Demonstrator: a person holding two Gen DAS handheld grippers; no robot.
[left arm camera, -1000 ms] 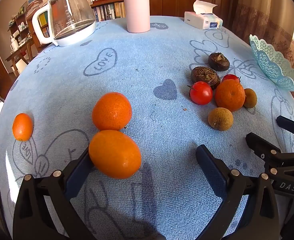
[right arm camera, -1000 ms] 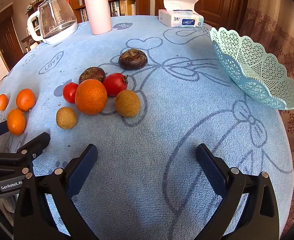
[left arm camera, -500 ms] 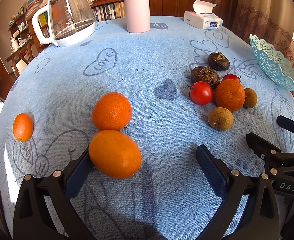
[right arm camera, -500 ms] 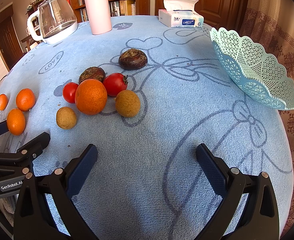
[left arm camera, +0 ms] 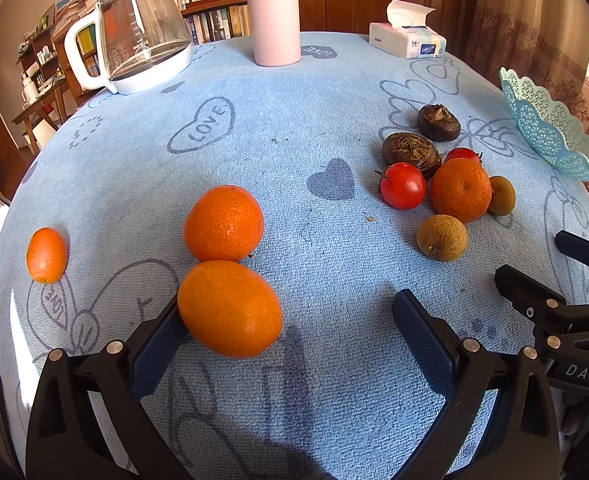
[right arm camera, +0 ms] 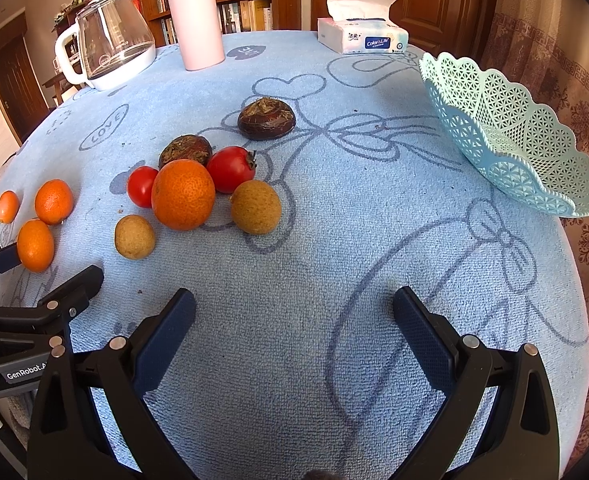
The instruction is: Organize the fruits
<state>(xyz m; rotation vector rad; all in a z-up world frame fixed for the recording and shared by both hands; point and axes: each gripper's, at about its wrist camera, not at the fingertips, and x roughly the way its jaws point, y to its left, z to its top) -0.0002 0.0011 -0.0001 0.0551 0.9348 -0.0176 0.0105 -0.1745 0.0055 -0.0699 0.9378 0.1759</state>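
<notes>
My left gripper (left arm camera: 290,320) sits low over the blue-clothed desk (left arm camera: 254,128), jaws spread wide, pointing along the desk. Its left finger pad (left arm camera: 158,344) touches the nearest kumquat (left arm camera: 229,308); right pad is well clear of it, so nothing is pinched. Far left of that view: a small kumquat (left arm camera: 46,255) alone. A rounder orange fruit (left arm camera: 223,223) sits just behind the nearest kumquat, touching or nearly so.

Middle cluster: cherry tomato (left arm camera: 402,185), mandarin (left arm camera: 460,189), second tomato (left arm camera: 462,155) behind it, two brown longans (left arm camera: 441,237) flanking the mandarin, two dark water chestnuts (left arm camera: 411,149) behind.

My right gripper (right arm camera: 294,320) is level with the left one, just beside it, also low and pointing forward, jaws spread, nothing between them, only bare cloth.

Right edge: pale-blue lattice basket (right arm camera: 506,136), tilted, well apart from the fruit. Back of the desk: glass kettle (left arm camera: 134,52), pink flask (left arm camera: 274,12), tissue box (left arm camera: 406,40).
</notes>
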